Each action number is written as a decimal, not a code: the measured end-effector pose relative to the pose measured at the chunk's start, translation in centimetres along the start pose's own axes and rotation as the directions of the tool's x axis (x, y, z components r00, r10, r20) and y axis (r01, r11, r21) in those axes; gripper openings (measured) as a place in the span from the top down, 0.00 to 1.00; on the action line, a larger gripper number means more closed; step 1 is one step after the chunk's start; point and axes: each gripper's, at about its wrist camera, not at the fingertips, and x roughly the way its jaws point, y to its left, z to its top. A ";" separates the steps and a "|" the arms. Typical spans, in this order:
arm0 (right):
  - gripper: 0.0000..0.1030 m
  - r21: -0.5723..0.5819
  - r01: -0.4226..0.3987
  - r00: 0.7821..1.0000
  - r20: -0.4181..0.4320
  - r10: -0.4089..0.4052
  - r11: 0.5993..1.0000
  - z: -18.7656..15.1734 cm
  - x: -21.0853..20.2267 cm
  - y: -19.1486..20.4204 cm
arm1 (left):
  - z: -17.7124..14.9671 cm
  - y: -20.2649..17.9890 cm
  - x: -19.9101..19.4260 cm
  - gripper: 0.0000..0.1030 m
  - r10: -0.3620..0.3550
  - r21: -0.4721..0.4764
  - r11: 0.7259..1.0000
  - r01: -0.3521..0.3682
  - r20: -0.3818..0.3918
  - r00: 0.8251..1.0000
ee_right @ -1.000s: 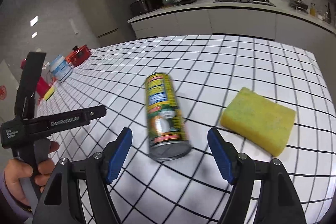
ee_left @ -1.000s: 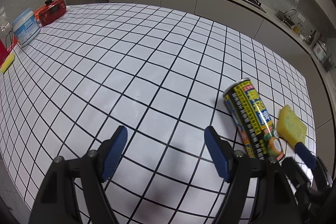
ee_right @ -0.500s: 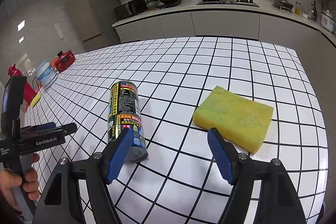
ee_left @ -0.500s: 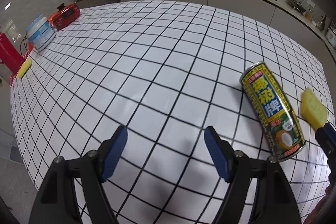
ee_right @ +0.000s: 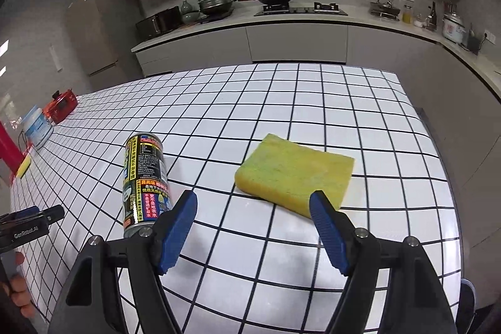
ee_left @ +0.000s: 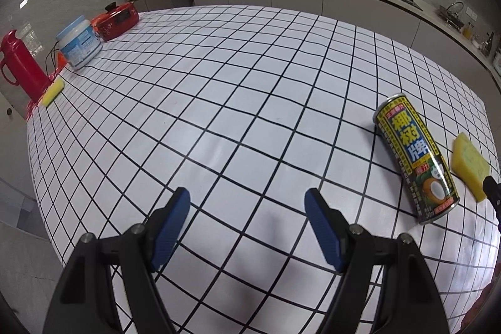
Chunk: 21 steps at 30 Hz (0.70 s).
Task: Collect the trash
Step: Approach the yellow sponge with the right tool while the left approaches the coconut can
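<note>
A yellow and black drink can (ee_left: 413,158) (ee_right: 145,180) lies on its side on the white checked table (ee_left: 238,102) (ee_right: 281,102). A yellow sponge (ee_right: 294,174) (ee_left: 469,163) lies just to its right. My left gripper (ee_left: 247,202) hangs open over bare tabletop, well left of the can, nothing between its blue pads. My right gripper (ee_right: 253,202) is open too, above the table just in front of the sponge, the can to its left outside the jaws. The left gripper's body (ee_right: 28,229) and a hand show at the right wrist view's left edge.
At the table's far left stand a red jug (ee_left: 20,68), a small yellow sponge (ee_left: 53,91), a white and blue tub (ee_left: 80,41) and a red cooker (ee_left: 116,21). A kitchen counter with pans (ee_right: 281,17) runs behind. The table's right edge (ee_right: 438,146) is close to the sponge.
Both views have swung: the can slid right in the left wrist view and left in the right wrist view. The sponge now sits ahead of the right gripper. Neither gripper's opening changed.
</note>
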 end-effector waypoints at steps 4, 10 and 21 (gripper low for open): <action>0.26 -0.002 0.019 1.000 0.011 -0.019 1.000 -0.1 -0.6 -0.4 | -0.2 -0.4 -0.5 0.25 -0.016 -0.002 1.000 0.016 0.007 1.000; 0.26 0.005 0.041 0.999 0.015 -0.041 0.999 -0.2 -1.2 -1.3 | -0.4 -1.9 -1.3 0.25 -0.045 0.010 0.999 0.045 0.015 0.999; 0.26 0.035 0.101 0.995 0.010 -0.101 0.994 -0.1 -1.6 -3.8 | -0.3 -4.6 -2.0 0.25 -0.084 0.045 0.996 0.083 0.019 0.996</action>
